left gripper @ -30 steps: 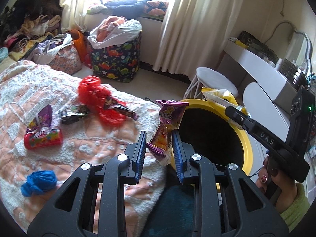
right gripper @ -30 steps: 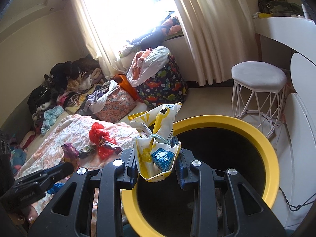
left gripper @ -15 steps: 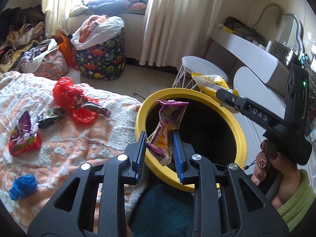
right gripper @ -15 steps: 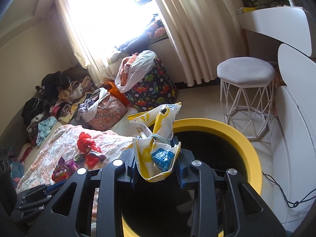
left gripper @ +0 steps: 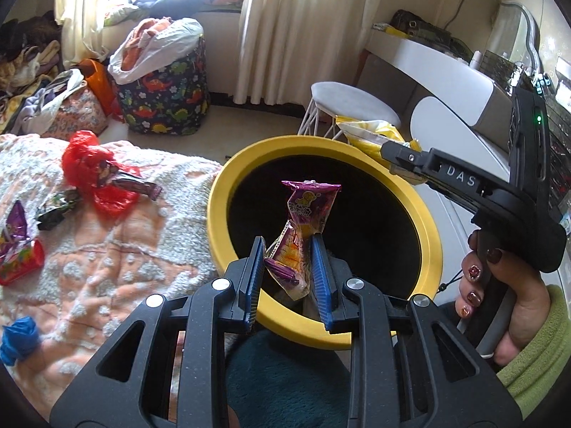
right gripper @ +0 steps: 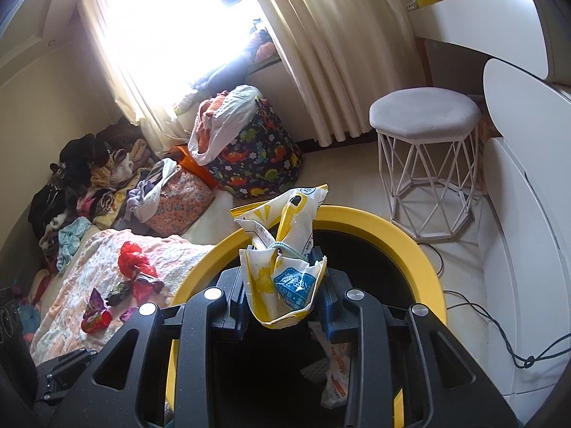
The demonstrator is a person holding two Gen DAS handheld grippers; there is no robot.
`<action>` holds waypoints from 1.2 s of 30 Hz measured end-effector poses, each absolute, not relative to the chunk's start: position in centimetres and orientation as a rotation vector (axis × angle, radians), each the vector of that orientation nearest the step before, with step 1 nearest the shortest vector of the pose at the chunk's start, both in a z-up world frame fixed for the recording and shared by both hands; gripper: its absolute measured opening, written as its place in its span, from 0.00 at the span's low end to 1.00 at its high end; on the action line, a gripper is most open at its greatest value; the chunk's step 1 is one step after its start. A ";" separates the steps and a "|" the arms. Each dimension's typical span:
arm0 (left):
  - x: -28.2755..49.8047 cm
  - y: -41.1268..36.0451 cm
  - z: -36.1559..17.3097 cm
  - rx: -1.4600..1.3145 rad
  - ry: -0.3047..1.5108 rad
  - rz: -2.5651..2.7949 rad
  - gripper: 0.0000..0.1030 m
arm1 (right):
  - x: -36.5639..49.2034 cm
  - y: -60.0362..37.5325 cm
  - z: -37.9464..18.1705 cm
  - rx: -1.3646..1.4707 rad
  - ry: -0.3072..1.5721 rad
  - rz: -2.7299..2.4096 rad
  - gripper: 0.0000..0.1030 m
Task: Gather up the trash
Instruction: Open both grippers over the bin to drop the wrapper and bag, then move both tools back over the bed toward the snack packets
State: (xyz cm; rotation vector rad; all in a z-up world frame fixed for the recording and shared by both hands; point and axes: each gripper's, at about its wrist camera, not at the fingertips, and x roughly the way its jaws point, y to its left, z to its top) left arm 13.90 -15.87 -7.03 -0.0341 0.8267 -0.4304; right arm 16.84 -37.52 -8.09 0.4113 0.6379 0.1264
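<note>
Trash is partly gathered: the left gripper [left gripper: 288,262] clamps a purple wrapper [left gripper: 306,228] and the right gripper [right gripper: 282,287] a yellow bag [right gripper: 283,253], both over the bin [left gripper: 228,192]; wrappers [left gripper: 107,182] beyond the jaws wait on the blanket [left gripper: 107,249].

Blown-out window [right gripper: 171,32] glare, fisheye-bent edges, perhaps slight blur

A purple snack wrapper [left gripper: 301,230] and a torn yellow-and-white bag [right gripper: 283,265] hang upright over the yellow-rimmed bin [left gripper: 426,235], while red, purple and blue litter lies left of it.
</note>
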 end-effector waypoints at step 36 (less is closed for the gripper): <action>14.2 -14.3 -7.2 -0.067 0.747 -0.349 0.89 | 17.5 -36.8 -8.7 0.384 0.646 0.156 0.64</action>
